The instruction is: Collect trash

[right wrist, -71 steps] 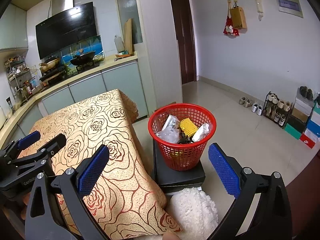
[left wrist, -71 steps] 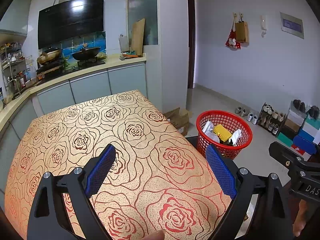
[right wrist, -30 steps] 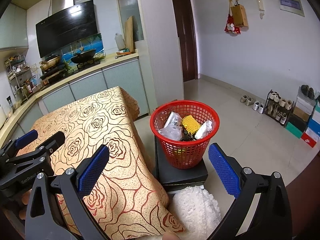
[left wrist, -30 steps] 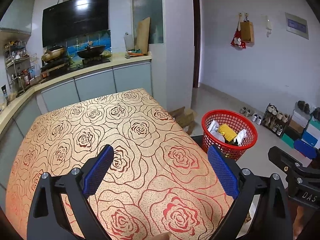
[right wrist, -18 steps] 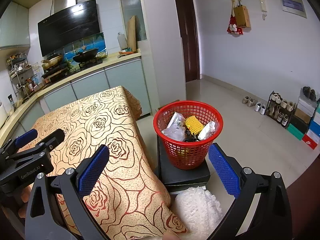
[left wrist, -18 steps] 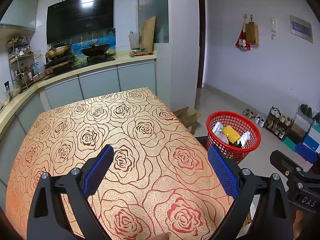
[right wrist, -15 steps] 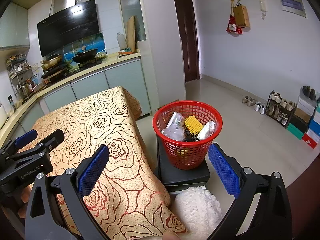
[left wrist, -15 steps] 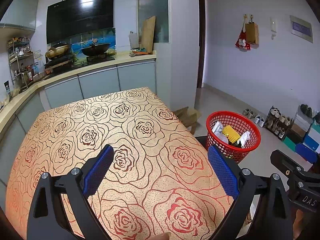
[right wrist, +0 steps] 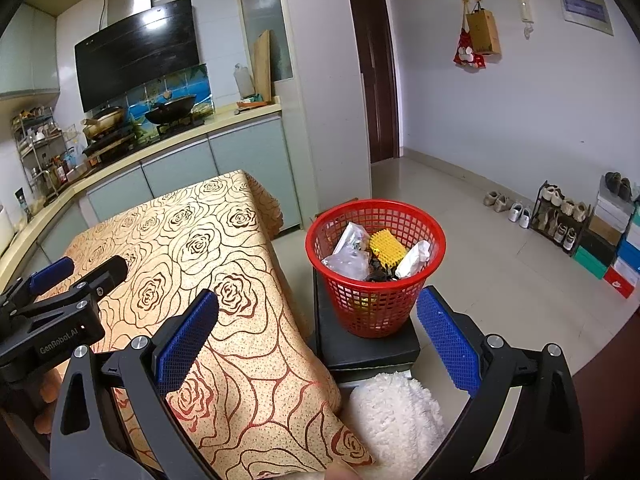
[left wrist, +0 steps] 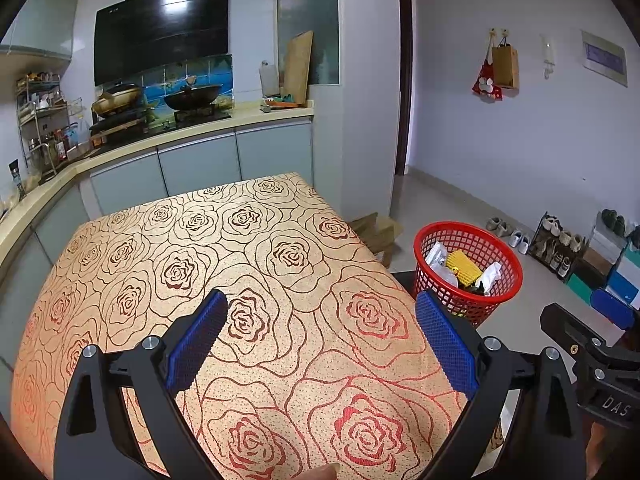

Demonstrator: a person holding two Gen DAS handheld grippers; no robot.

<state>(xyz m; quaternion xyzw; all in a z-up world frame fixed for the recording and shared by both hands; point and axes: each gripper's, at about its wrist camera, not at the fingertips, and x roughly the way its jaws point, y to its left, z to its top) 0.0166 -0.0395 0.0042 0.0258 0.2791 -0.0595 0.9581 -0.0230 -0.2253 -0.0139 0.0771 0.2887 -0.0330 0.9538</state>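
Two grippers: both are held above the near end of the table, each with its blue pads spread wide and gripping nothing.
Left gripper [left wrist: 320, 344]: it hovers over the rose-patterned tablecloth [left wrist: 240, 264]; only bare cloth shows between its fingers. Its black body also shows at the left edge of the right wrist view [right wrist: 60, 312].
Right gripper [right wrist: 316, 340]: it is held past the right edge of the table, its opening framing the cloth's hanging corner and the base of the basket. Part of its frame shows at the far right of the left wrist view [left wrist: 592, 364].
Red basket [right wrist: 376, 280]: a mesh waste basket standing upright on a flat black box [right wrist: 360, 352] on the floor, just beside the table's right side.
Trash in basket: a clear plastic bag [right wrist: 348, 256], a yellow ridged piece [right wrist: 386, 248] and a white crumpled wrapper [right wrist: 414, 260] lie inside, with dark bits between them that are too small to tell.
White fluffy item [right wrist: 396, 412]: it lies near the camera, touching the near edge of the black box.
Table top: only the tablecloth is visible on it.
Far side: a kitchen counter [left wrist: 200, 132] with a wok [left wrist: 192, 94] on the stove, under a black range hood [left wrist: 160, 28].
Right wall: a shoe rack [right wrist: 560, 216] and stacked coloured boxes [right wrist: 616, 252] stand on the floor, well apart from the basket.
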